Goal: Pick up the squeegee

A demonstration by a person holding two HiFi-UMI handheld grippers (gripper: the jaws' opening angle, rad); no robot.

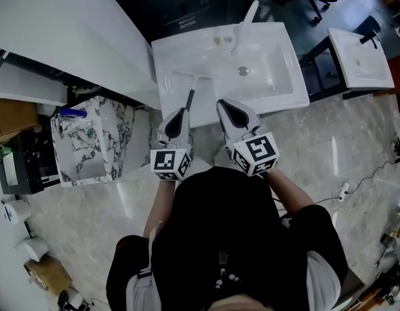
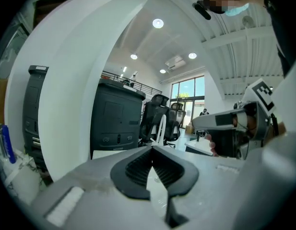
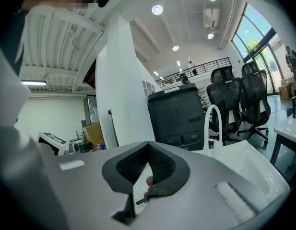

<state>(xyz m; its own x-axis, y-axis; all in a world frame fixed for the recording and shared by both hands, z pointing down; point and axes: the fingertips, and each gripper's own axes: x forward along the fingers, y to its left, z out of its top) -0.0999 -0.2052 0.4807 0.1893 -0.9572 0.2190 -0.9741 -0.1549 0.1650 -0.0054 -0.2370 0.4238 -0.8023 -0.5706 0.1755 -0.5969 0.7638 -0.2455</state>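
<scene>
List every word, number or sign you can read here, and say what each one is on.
No readable text in any view.
Left cube and right cube: black-and-white square markers, not letters.
Black cabinet: buttons only, any label too blurred to read.

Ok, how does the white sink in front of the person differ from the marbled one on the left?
The white sink is plain glossy white; the marbled sink is white with dark veining. The white sink holds the squeegee and carries a tall white faucet; the marbled sink shows no such faucet, only a blue item at its rim. Both are rectangular basins.
</scene>
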